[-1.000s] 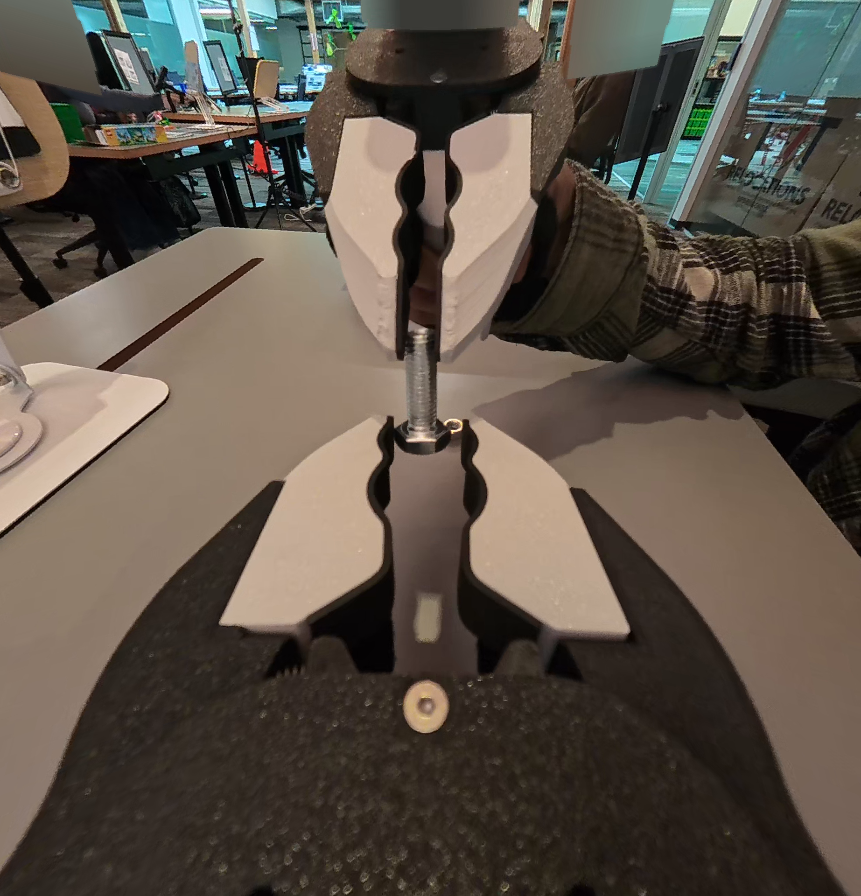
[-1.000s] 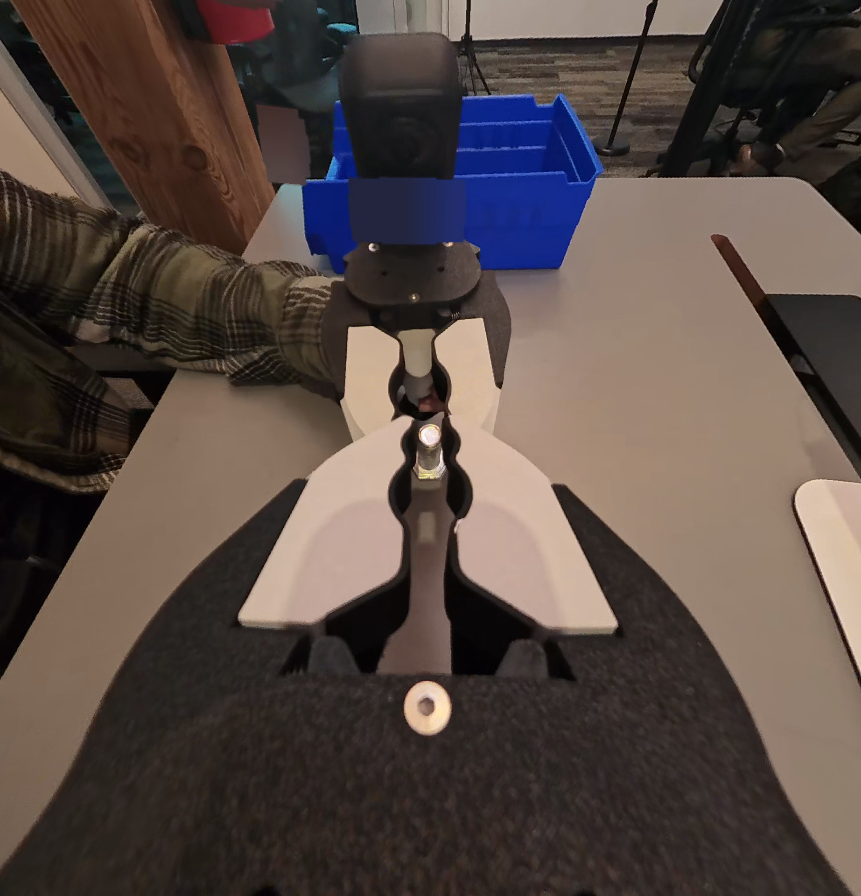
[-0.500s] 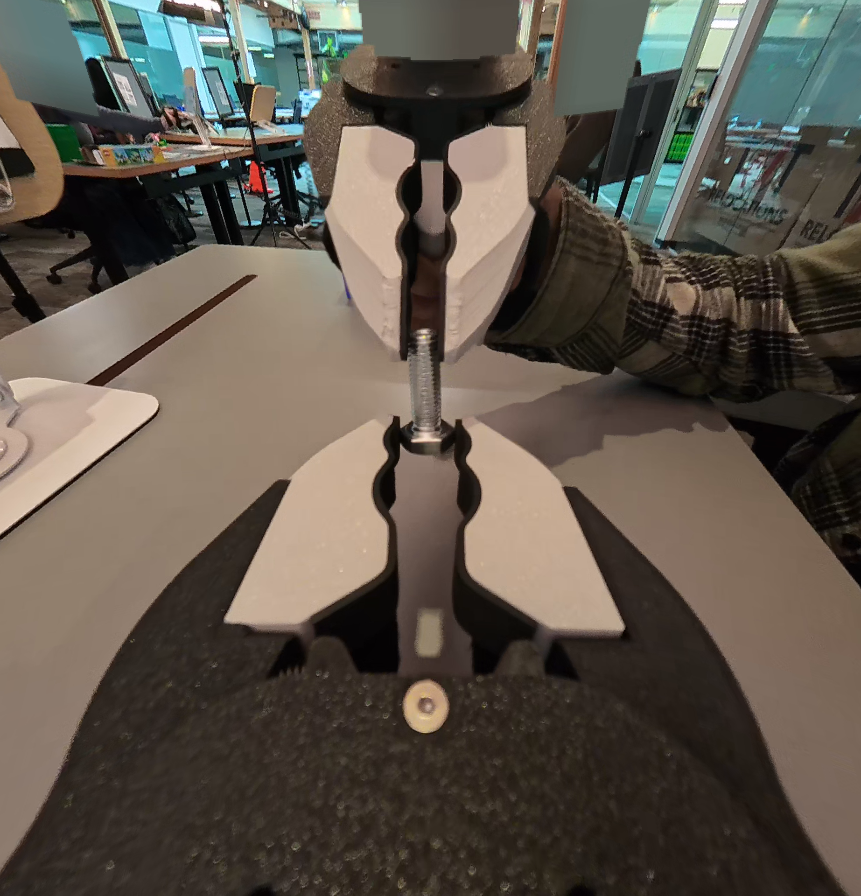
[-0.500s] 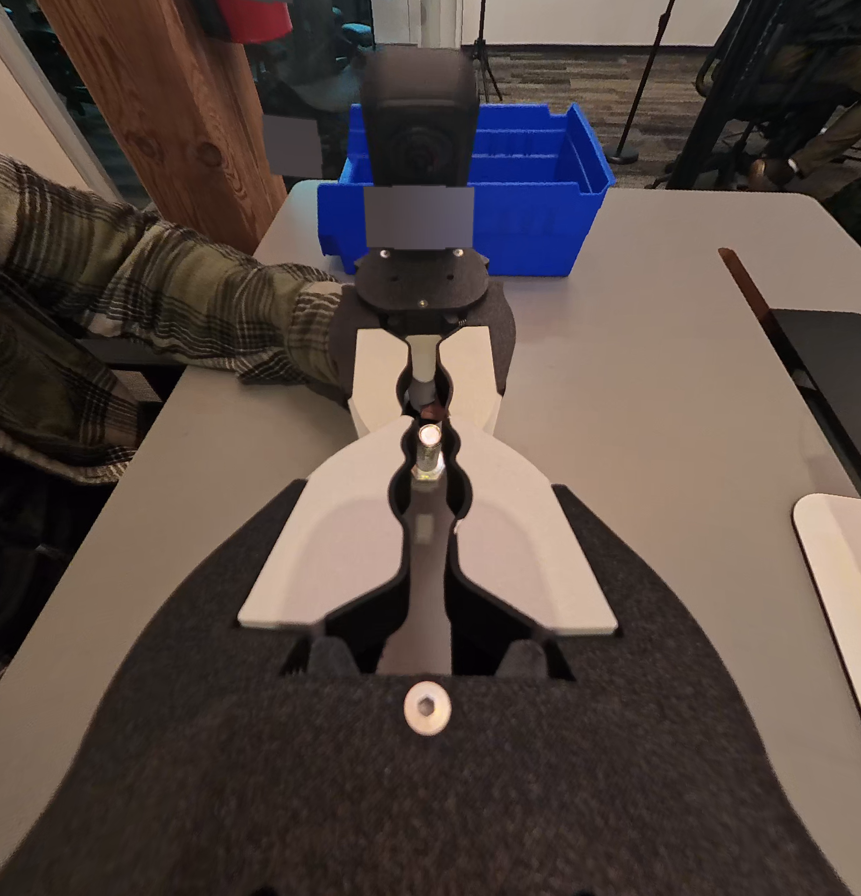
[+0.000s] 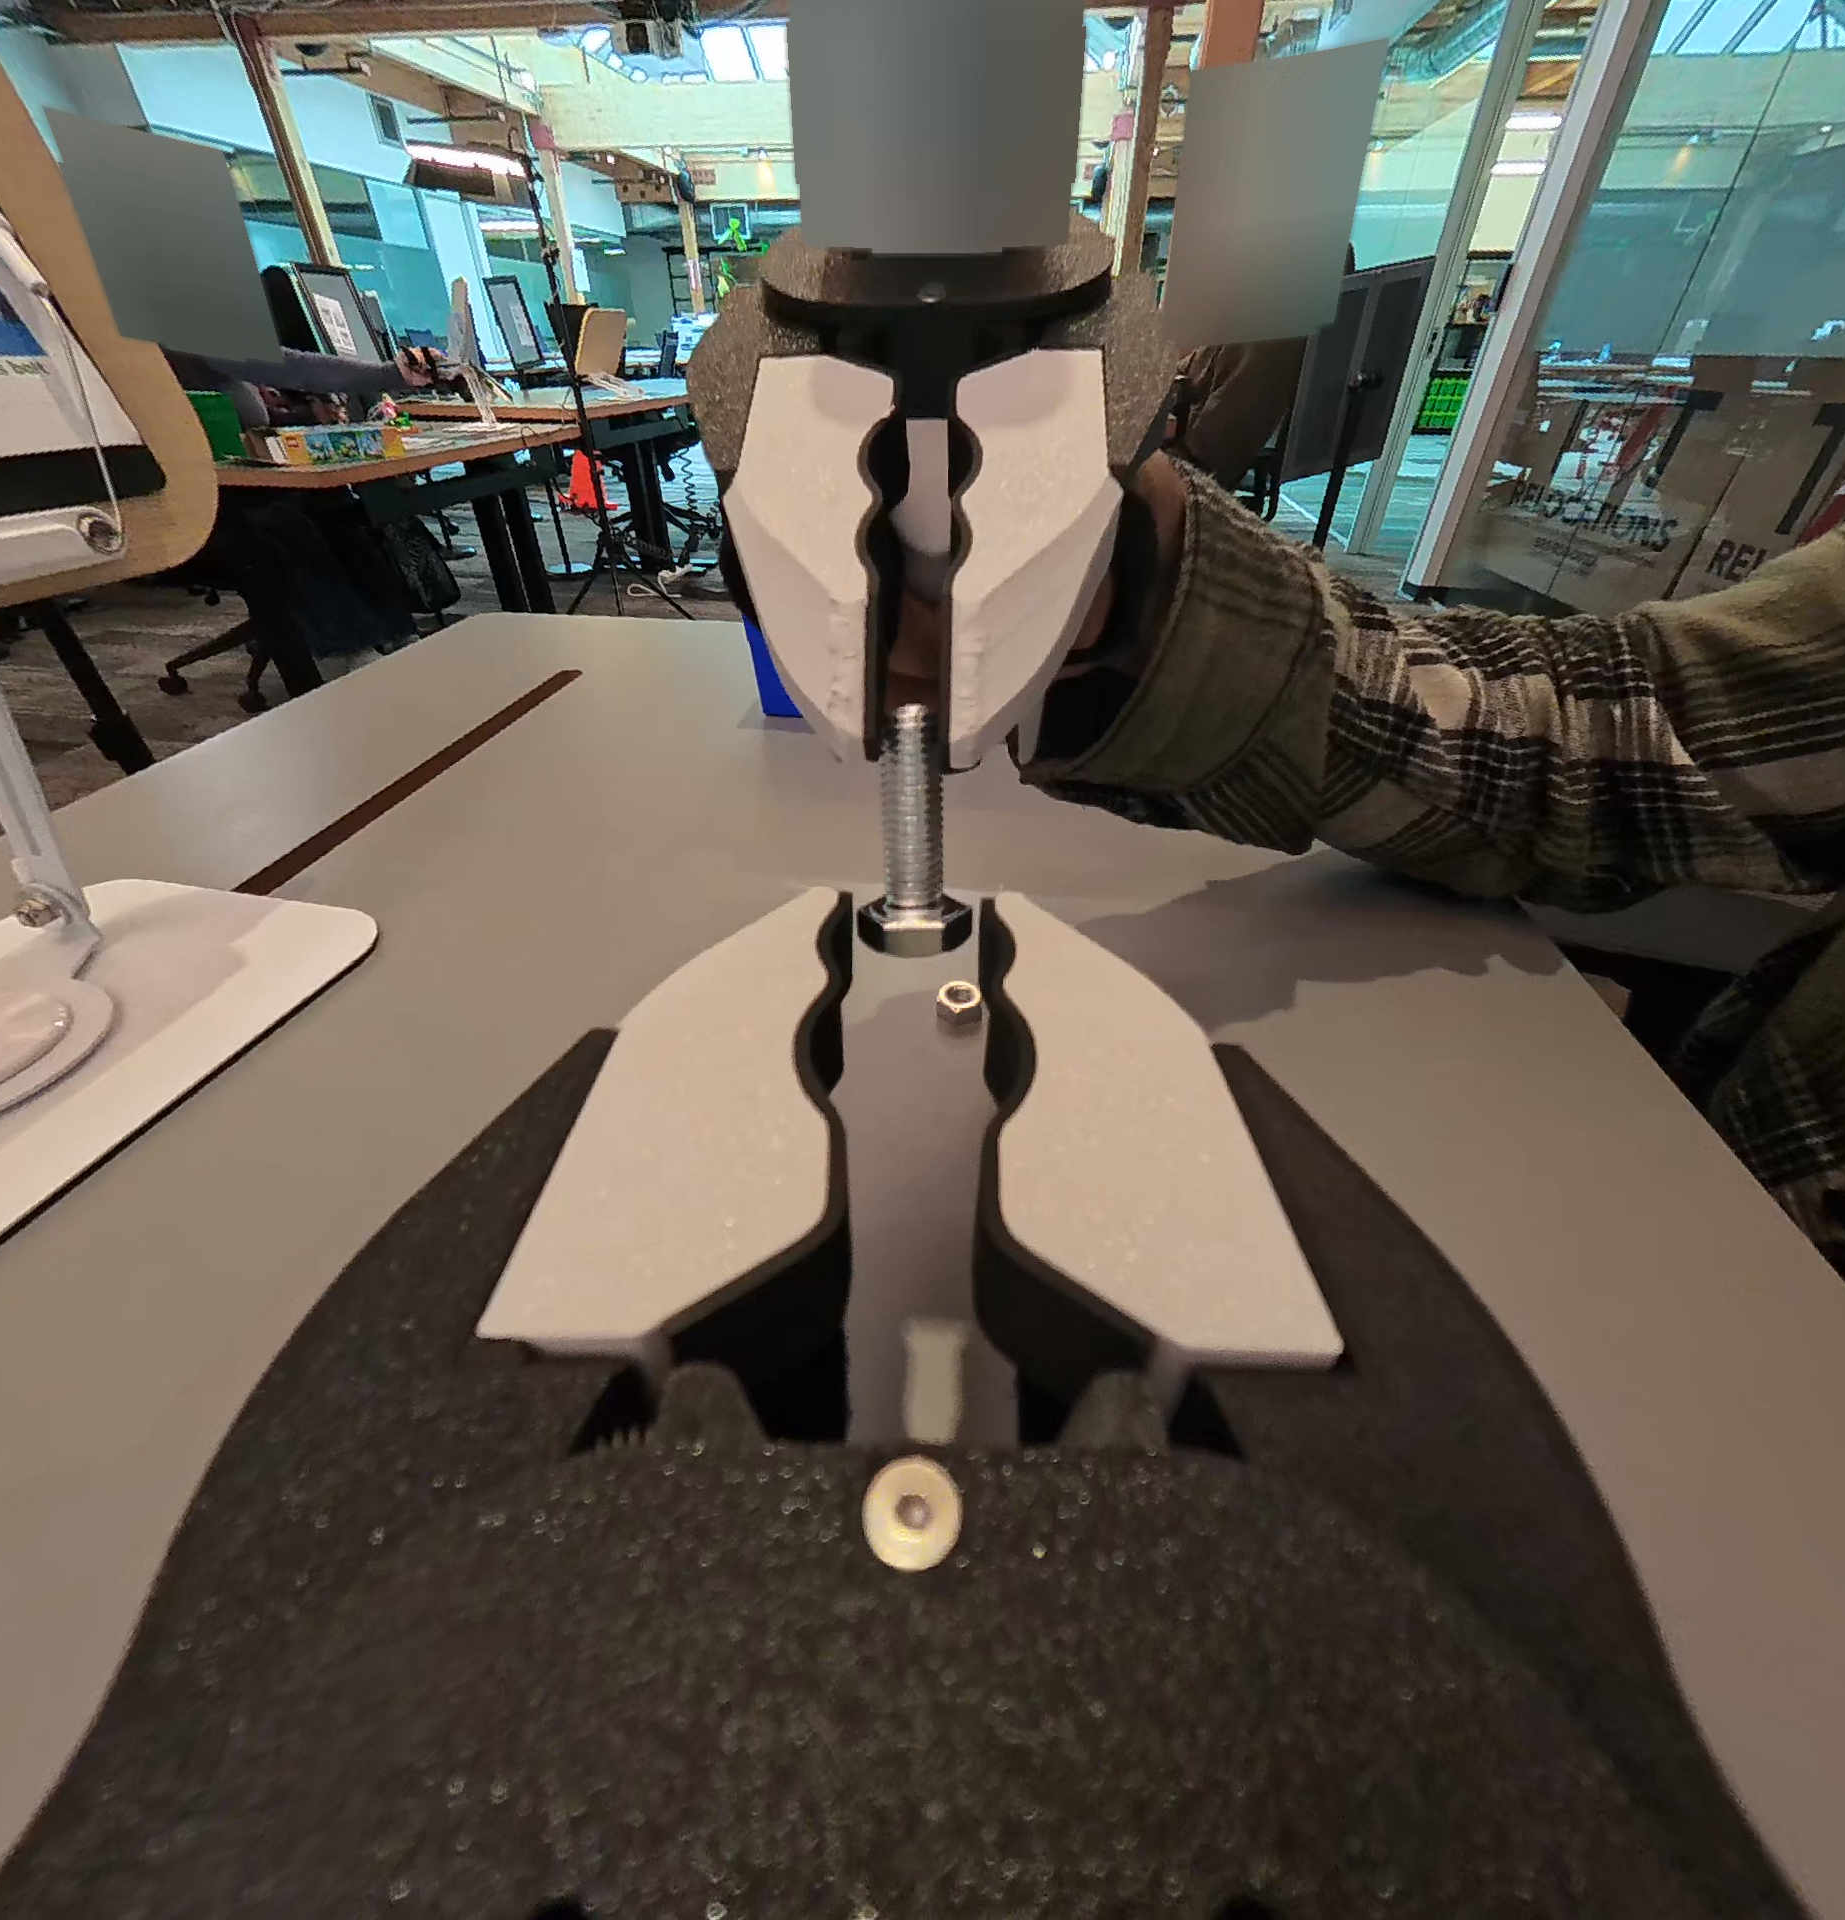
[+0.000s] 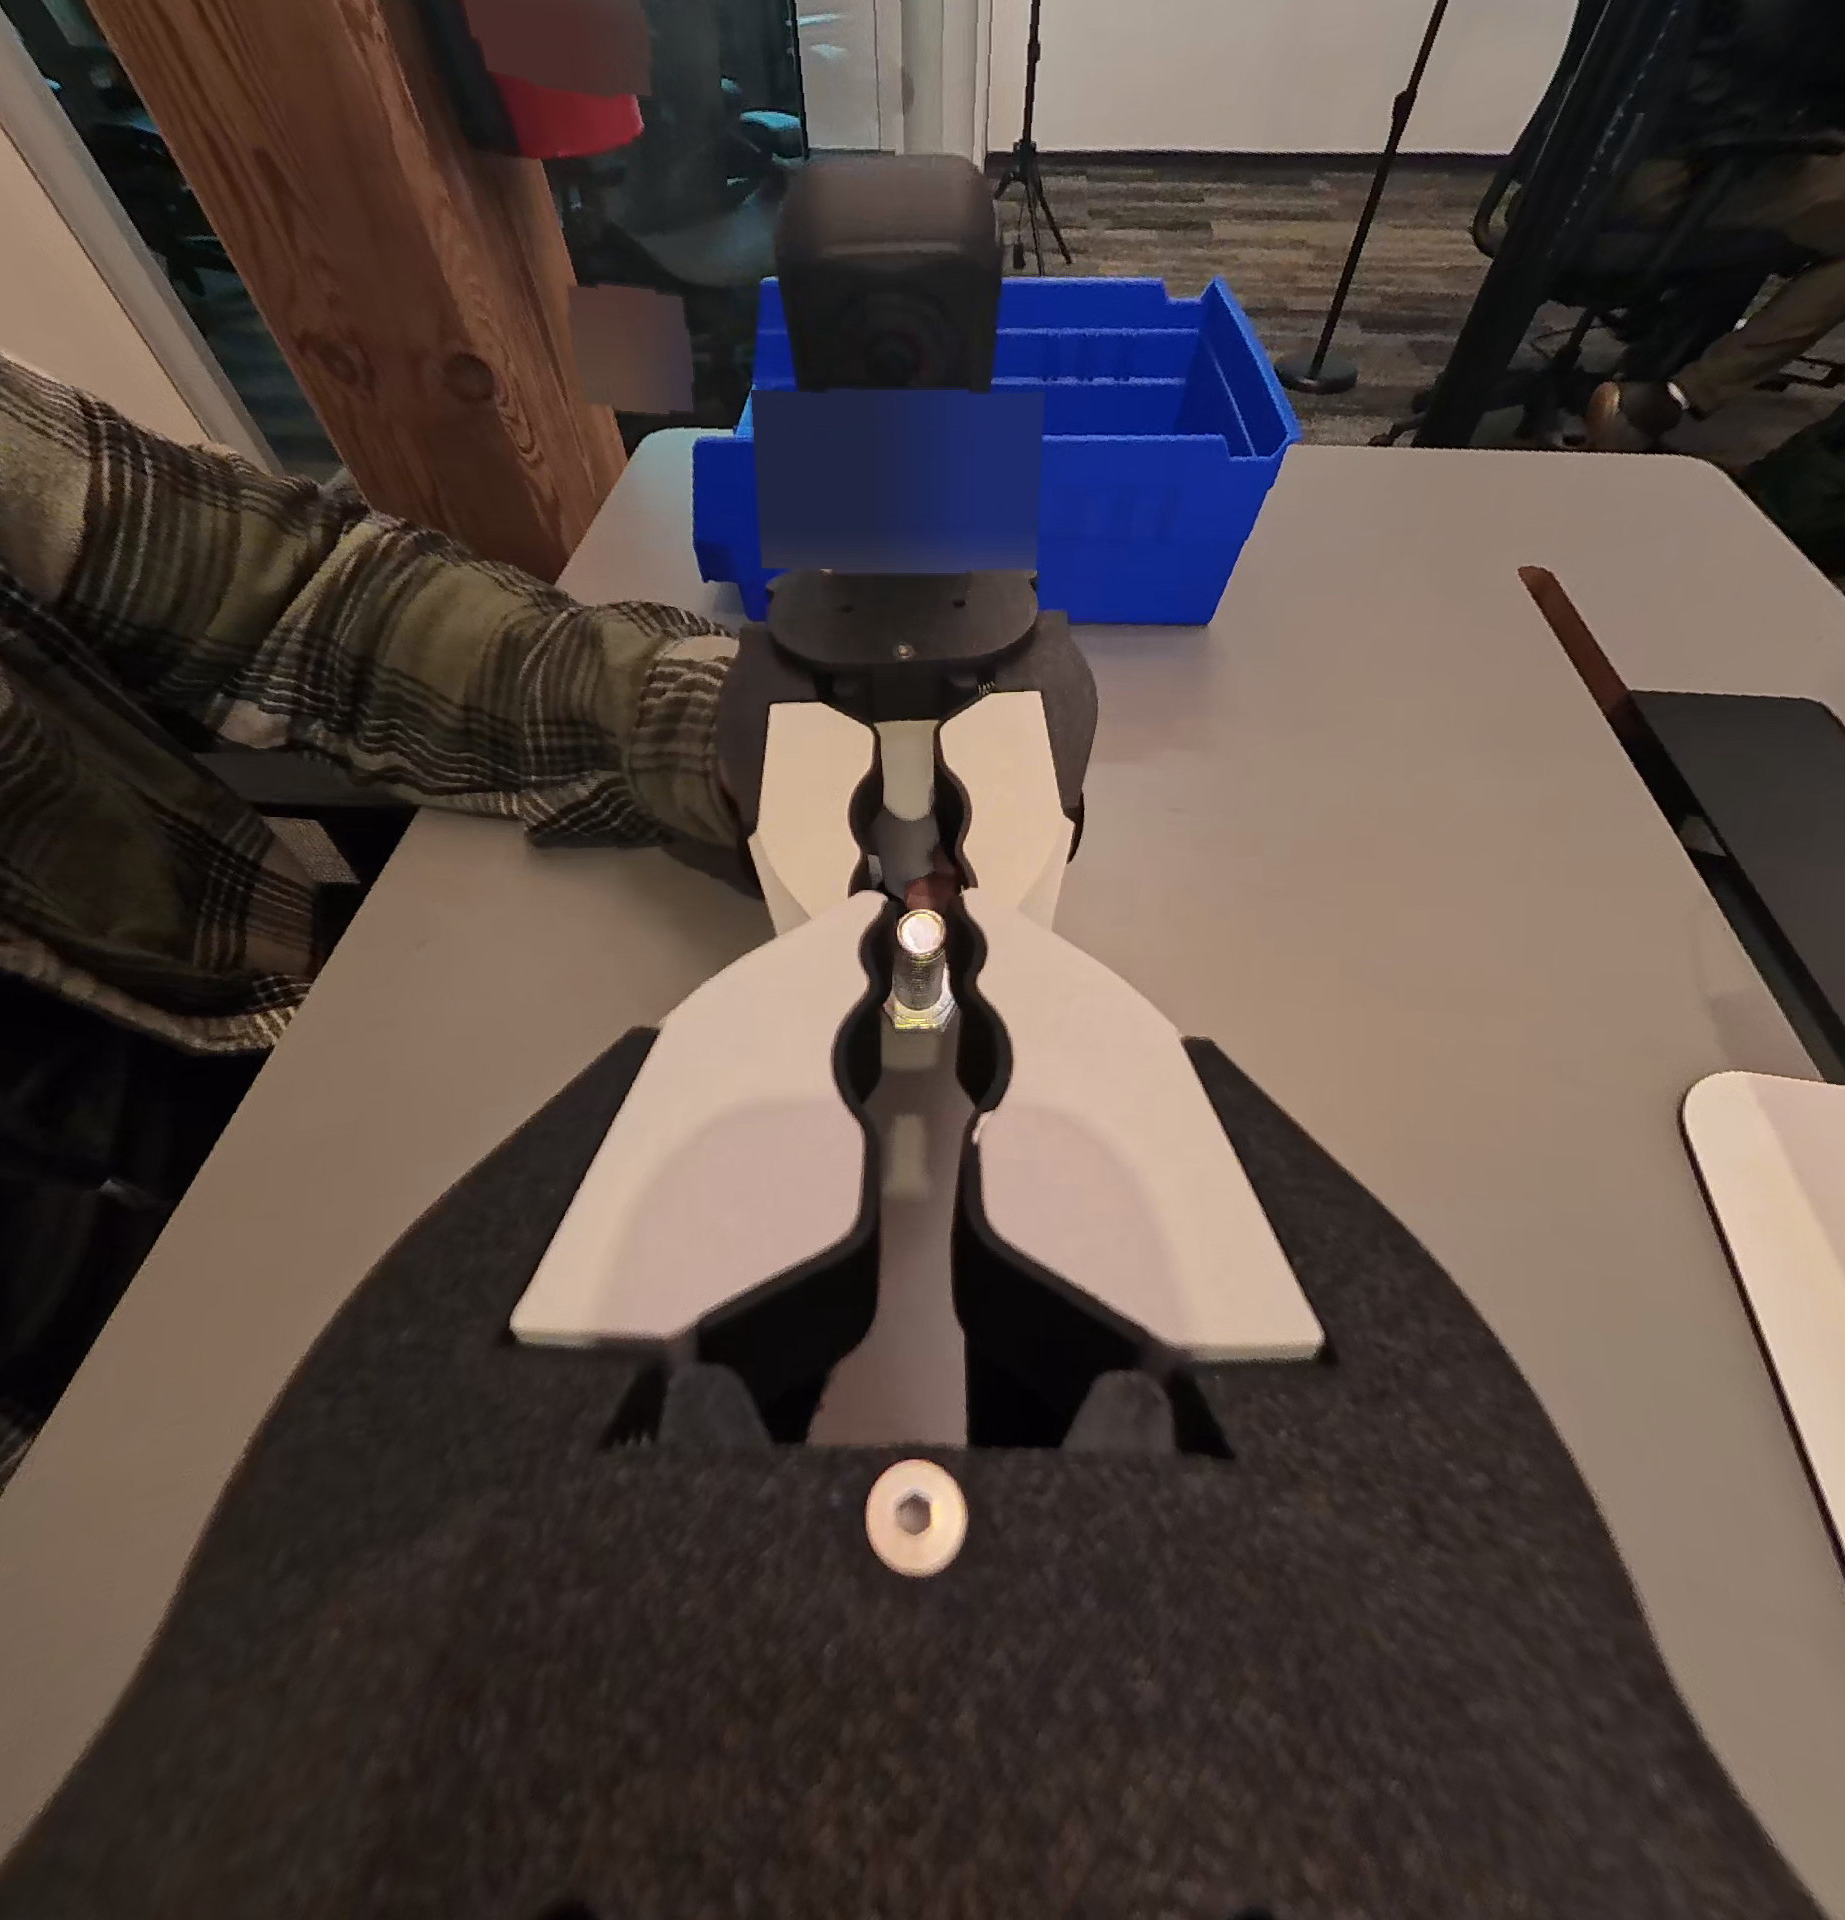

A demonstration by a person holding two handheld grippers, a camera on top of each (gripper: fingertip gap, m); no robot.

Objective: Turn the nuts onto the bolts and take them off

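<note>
A silver bolt stands nearly upright above the grey table, head down. My left gripper is shut on its hex head. My right gripper, seen opposite in the left wrist view, has its fingertips closed around the bolt's threaded top end. In the right wrist view the bolt shows end-on between my fingers. A small loose nut lies on the table below, seen through the gap between the left fingers. No nut shows on the bolt's thread.
A blue bin stands at the table's far end behind the left gripper. A white stand base lies on the table, and shows in the right wrist view near a black pad. Plaid sleeves reach in from the side. Less than 4 cm separates the two grippers' tips.
Both grippers have risen with the bolt held between them. The loose nut, earlier beside the bolt head, now shows on the table beneath the left fingers.
</note>
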